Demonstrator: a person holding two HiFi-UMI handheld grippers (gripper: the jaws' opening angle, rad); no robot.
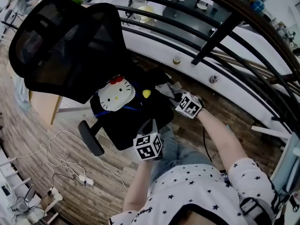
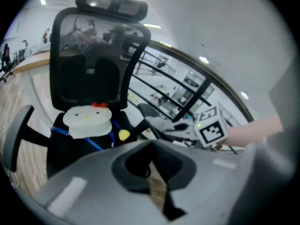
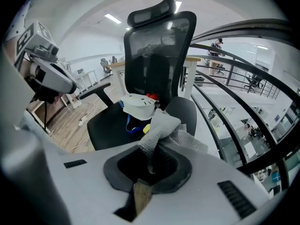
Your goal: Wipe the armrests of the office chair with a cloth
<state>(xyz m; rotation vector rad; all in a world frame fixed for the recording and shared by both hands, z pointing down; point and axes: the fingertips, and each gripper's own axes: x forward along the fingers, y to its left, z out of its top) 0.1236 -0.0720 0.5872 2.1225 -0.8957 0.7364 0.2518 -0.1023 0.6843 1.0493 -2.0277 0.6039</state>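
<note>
The black office chair (image 1: 70, 46) stands in front of me, a white cat-face cushion (image 1: 116, 93) on its seat. Its left armrest (image 1: 91, 137) juts out bare at the lower left. My right gripper (image 1: 176, 96) is shut on a grey cloth (image 3: 161, 128), which it holds at the right armrest (image 3: 183, 112); in the head view the cloth (image 1: 165, 88) covers that armrest's front. My left gripper (image 1: 152, 124) hovers over the seat's front edge, its fingers together as one narrow wedge with nothing in them. Its own view hides the jaws.
A black curved railing (image 1: 211, 46) runs close behind the chair's right side. White cables and a power strip (image 1: 70, 168) lie on the wooden floor at the left. A small yellow object (image 1: 146, 93) rests on the seat beside the cushion. My knees are just under the grippers.
</note>
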